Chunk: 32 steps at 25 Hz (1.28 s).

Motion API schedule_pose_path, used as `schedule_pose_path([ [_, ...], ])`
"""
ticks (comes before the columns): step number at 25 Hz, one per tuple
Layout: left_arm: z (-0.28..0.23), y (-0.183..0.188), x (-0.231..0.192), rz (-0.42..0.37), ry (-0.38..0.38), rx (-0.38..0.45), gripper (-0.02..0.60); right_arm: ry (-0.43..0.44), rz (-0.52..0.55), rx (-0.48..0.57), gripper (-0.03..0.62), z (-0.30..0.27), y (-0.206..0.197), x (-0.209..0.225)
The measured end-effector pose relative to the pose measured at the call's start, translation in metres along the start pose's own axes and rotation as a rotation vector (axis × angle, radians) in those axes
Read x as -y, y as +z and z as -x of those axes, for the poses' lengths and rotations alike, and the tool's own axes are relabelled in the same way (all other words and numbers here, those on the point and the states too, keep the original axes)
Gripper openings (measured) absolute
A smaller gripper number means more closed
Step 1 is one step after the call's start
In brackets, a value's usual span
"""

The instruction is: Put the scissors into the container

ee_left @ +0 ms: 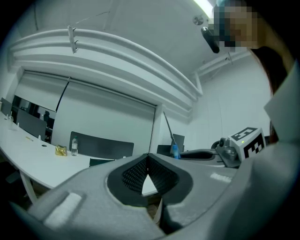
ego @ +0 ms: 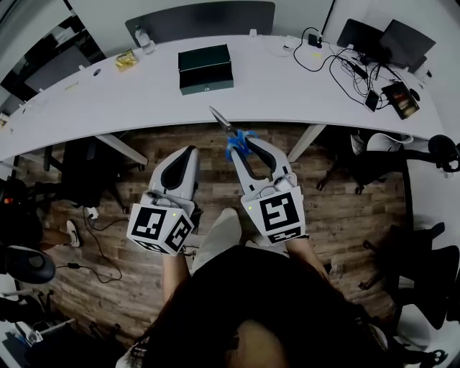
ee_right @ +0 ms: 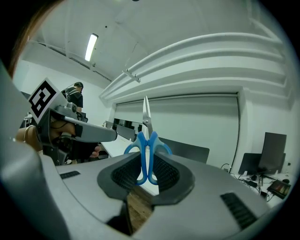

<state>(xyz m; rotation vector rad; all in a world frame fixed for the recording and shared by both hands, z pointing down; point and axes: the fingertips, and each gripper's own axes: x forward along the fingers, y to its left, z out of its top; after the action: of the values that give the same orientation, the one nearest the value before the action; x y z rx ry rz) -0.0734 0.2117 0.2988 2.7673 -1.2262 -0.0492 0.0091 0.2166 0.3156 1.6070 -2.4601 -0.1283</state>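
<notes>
1. one brown wood-plank floor (ego: 345,187) lies under both grippers.
2. one long, curved white table (ego: 287,86) crosses the head view; its near edge lies between the grippers and the box.
3. dark office chairs: one behind the table (ego: 201,18), with more at the left and right edges, too shadowed to count.
4. one dark green rectangular container (ego: 205,68) sits on the tabletop, well apart from the scissors.
5. two hand-held grippers, side by side over the floor: the left gripper (ego: 190,152) (ee_left: 148,161) has its fingers pressed together at the tips with nothing between them; the right gripper (ego: 248,141) (ee_right: 146,161) pinches the scissors by the handles.
6. one tangle of black cables and small devices (ego: 345,65) lies at the table's right end.
7. one pair of blue-handled steel scissors (ego: 233,133) (ee_right: 146,145), blades together, points toward the table edge.
8. one clear plastic bottle (ego: 144,39) and one crumpled yellow wrapper (ego: 126,60) stand near each other, left of the container.
</notes>
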Motion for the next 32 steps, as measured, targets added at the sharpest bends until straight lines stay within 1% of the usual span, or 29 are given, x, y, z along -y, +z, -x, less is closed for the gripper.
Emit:
schedule_pose_path([
  [12, -0.032, 0.004, -0.055, 0.015, -0.020, 0.002, 0.011, -0.003, 0.020, -0.019, 0.087, -0.064, 0.003, 0.005],
  [22, -0.053, 0.009, -0.100, 0.018, -0.059, -0.010, 0.011, -0.041, 0.031, -0.024, 0.087, -0.113, 0.016, 0.007],
  [32, -0.063, 0.011, -0.122, 0.033, -0.100, -0.009, 0.011, -0.064, 0.038, -0.030, 0.087, -0.138, 0.022, 0.004],
])
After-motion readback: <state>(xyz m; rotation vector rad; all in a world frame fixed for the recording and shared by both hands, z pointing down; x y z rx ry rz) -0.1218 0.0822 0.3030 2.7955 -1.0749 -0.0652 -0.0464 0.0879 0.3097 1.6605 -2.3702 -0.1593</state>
